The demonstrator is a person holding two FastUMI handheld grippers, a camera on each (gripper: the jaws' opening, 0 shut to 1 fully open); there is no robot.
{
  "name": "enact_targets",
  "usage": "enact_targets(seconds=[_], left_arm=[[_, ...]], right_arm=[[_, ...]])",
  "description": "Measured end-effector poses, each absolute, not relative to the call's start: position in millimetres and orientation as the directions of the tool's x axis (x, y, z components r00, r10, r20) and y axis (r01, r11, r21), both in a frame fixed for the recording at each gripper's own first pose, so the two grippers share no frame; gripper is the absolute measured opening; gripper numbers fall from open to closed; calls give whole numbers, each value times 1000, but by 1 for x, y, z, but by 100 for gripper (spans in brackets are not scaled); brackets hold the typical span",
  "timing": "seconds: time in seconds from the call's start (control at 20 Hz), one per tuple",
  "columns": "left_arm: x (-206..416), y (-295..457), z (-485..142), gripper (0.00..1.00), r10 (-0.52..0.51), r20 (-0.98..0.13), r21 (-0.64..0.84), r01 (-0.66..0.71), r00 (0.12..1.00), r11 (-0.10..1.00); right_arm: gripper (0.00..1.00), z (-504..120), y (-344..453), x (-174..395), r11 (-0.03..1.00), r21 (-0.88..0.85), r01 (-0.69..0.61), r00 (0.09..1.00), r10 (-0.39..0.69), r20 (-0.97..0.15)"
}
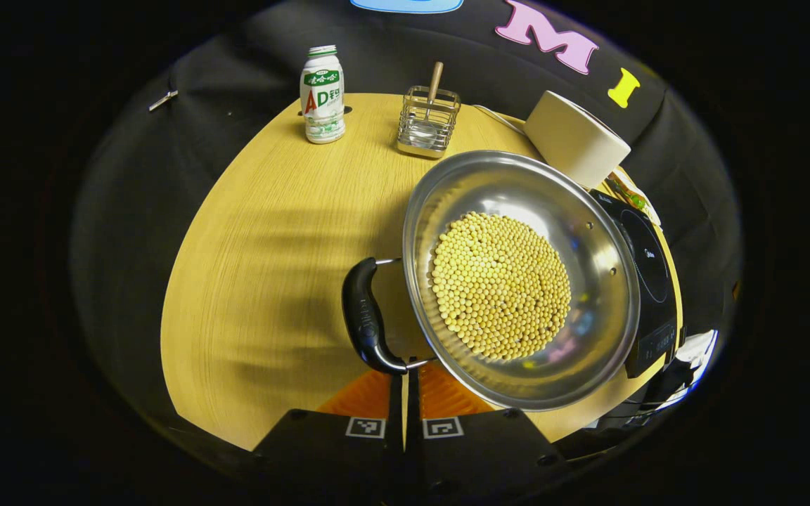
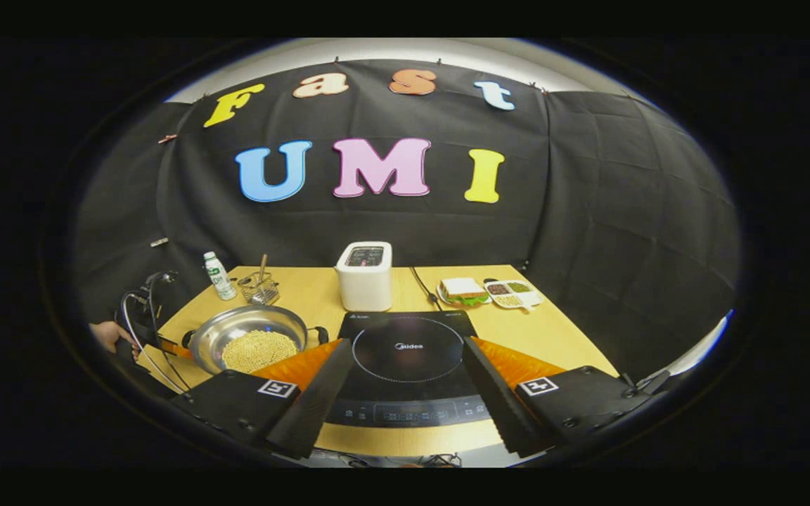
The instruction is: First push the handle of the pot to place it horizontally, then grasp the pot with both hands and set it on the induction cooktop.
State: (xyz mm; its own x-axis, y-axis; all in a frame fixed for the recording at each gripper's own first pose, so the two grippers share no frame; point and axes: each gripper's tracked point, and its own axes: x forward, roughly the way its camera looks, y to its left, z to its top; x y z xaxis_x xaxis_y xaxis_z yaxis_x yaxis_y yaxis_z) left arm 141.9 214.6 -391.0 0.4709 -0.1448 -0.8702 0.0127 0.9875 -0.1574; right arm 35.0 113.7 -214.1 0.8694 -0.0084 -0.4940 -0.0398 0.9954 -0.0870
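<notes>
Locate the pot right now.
In the right gripper view the pot sits on the table left of the induction cooktop, in front of the bottle and wire holder.

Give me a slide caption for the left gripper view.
Left gripper, fingers together, just below the pot's handle; the pot of beans sits beside the cooktop.
</notes>
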Motion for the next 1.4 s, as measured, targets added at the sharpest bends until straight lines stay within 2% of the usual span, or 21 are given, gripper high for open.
enact_targets(seconds=[0.3, 0.35, 0.4, 0.65, 0.75, 1.0, 1.05, 1.15, 1.25, 1.35, 1.4], left_arm=[[163, 230, -392, 5, -154, -864, -151, 47, 480, 987], [166, 233, -392, 5, -154, -863, -147, 52, 481, 988], [170, 235, -392, 5, -152, -863, -144, 54, 482, 988], [184, 243, -395, 5, -158, -861, -143, 68, 484, 987], [185, 244, -396, 5, -161, -857, -147, 66, 490, 987], [180, 259, -381, 5, -123, -822, -122, 39, 555, 992], [175, 264, -374, 5, -108, -812, -103, 41, 574, 994], [174, 276, -353, 6, -74, -772, -56, 48, 631, 997], [179, 282, -328, 11, -63, -725, -28, 62, 686, 998], [181, 280, -305, 29, -85, -677, -31, 87, 731, 996], [182, 281, -299, 47, -85, -668, -28, 90, 739, 996]], right_arm=[[98, -219, 118, 23, 996, -93, 5, 858, -52, -511], [96, -220, 118, 22, 995, -94, 10, 856, -58, -513], [98, -222, 119, 20, 995, -94, 15, 853, -62, -519], [96, -233, 128, 11, 997, -72, 25, 826, -61, -561], [98, -237, 128, 7, 996, -82, 20, 814, -64, -578], [98, -262, 143, 15, 998, -56, -19, 761, -22, -648], [96, -269, 150, 21, 999, -44, -32, 749, -5, -663], [98, -280, 171, 33, 997, -11, -79, 725, 50, -687], [99, -290, 189, 49, 992, 11, -128, 711, 100, -697], [99, -303, 209, 62, 985, 41, -167, 685, 146, -714], [99, -312, 217, 67, 982, 58, -180, 667, 165, -727]])
